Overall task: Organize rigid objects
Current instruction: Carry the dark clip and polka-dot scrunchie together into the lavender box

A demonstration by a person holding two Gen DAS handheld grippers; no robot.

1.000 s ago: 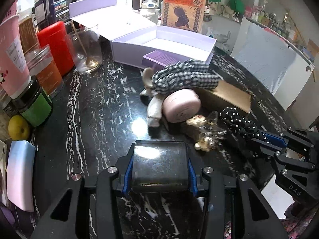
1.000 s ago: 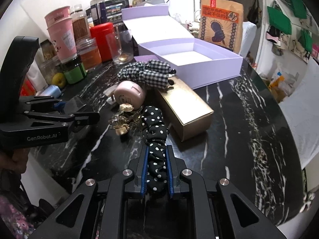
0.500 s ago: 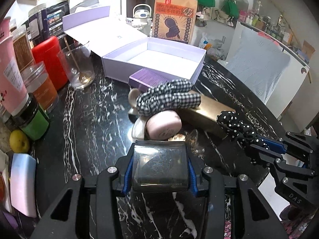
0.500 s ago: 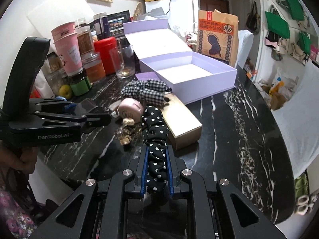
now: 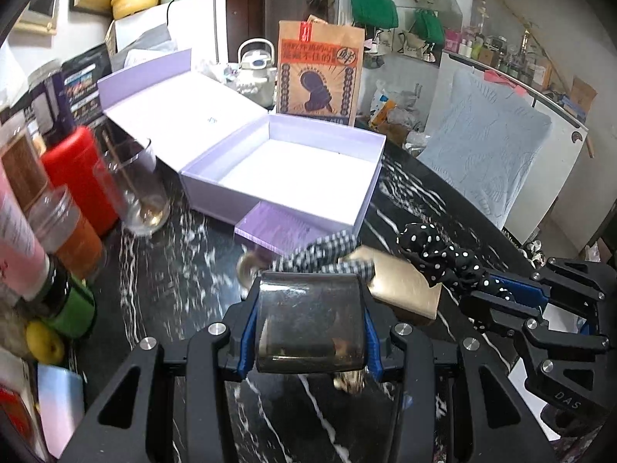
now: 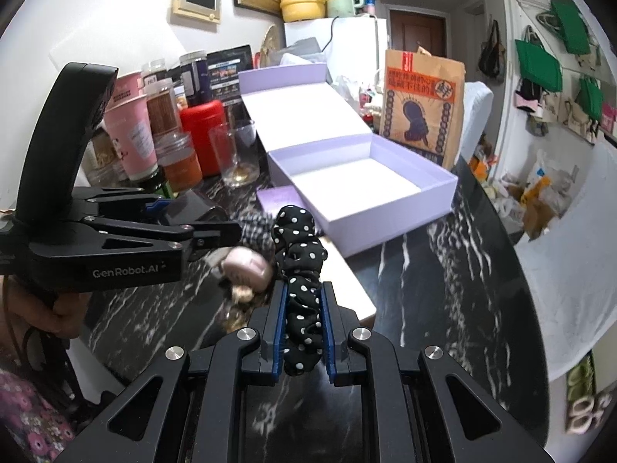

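My left gripper (image 5: pixel 310 293) is shut on a dark glossy case (image 5: pixel 310 328), held above the black marble table (image 5: pixel 166 277). My right gripper (image 6: pixel 303 293) is shut on a black polka-dot scrunchie (image 6: pixel 300 239), which sticks out past the fingertips; it also shows in the left wrist view (image 5: pixel 435 247). Below them lie a checked scrunchie (image 5: pixel 327 247), a gold box (image 5: pixel 405 285) and a pink round compact (image 6: pixel 246 266). An open lilac box (image 5: pixel 216 193) with a white inside stands beyond, and nothing lies in it. A small purple box (image 5: pixel 277 227) lies at its front.
Jars, a red canister (image 5: pixel 77 169), a drinking glass (image 5: pixel 139 189) and a pink cup (image 6: pixel 131 135) line the left side. A brown paper bag (image 5: pixel 320 73) stands behind the lilac box. A lemon (image 5: pixel 44 341) lies near left. The table's curved edge runs along the right.
Both grippers have risen with their loads. The polka-dot scrunchie has come up off the table. The lilac box now sits more central in both views.
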